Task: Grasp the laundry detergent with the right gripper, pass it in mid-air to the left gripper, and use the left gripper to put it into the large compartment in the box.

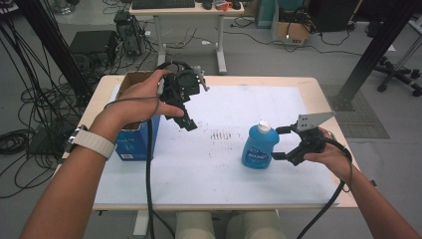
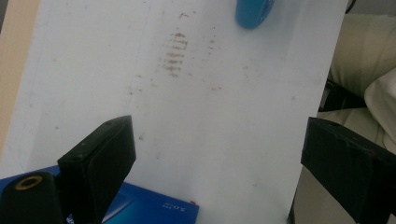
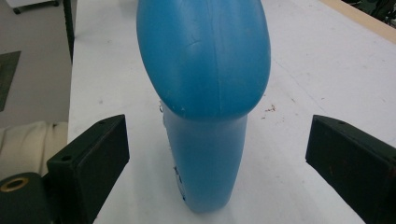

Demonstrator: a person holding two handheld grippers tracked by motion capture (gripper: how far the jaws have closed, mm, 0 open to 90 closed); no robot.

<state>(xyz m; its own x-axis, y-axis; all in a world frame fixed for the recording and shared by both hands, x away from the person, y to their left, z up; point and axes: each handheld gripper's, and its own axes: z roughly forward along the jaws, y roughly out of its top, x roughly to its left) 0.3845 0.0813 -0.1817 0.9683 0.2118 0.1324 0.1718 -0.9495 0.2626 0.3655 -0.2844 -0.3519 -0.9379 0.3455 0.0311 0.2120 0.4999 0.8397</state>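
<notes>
A blue bottle [image 1: 258, 148] with a white cap stands upright on the white mat, right of centre. My right gripper [image 1: 280, 143] is level beside it on its right, open. In the right gripper view the bottle [image 3: 205, 70] stands between the two black jaws, with a gap on each side. My left gripper [image 1: 188, 122] hangs above the mat at the left, tilted down and open, nothing between its jaws. In the left gripper view the jaws of the left gripper [image 2: 219, 140] frame bare mat. The bottle [image 2: 254, 11] shows at the top edge.
An open-topped blue carton [image 1: 137, 139] stands at the mat's left edge under my left wrist; its corner [image 2: 154, 207] shows below the left jaws. The white mat [image 1: 224, 179] covers most of the wooden table. Cables, a desk and black frame posts stand on the floor beyond.
</notes>
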